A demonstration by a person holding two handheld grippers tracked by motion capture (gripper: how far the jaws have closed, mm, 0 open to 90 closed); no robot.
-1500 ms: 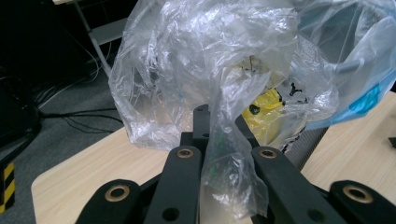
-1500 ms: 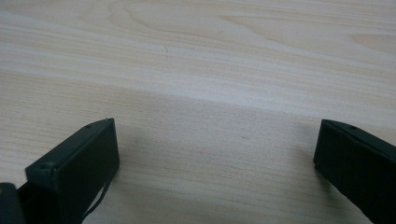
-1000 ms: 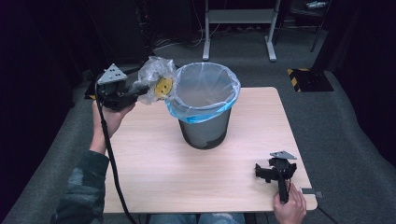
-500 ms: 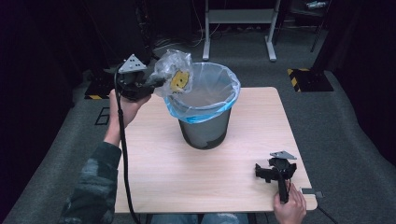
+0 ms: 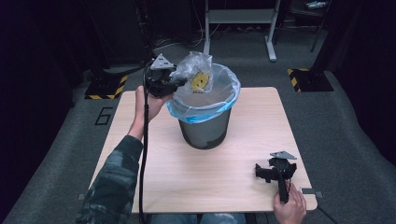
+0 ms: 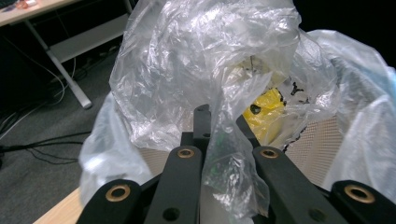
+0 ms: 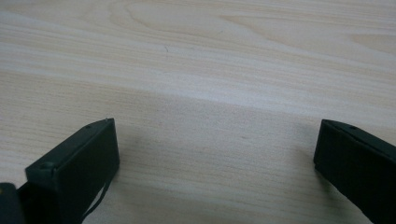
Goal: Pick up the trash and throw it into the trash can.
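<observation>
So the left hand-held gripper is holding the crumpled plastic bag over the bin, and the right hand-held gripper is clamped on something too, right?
Not quite. The left hand-held gripper does hold the crumpled plastic bag over the bin, but the right hand-held gripper is open and empty, resting on the table, as the right gripper view shows.

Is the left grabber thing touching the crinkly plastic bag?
Touching. In the left gripper view the left gripper's black jaws are closed on a fold of the clear plastic bag, which bunches up between them.
</observation>
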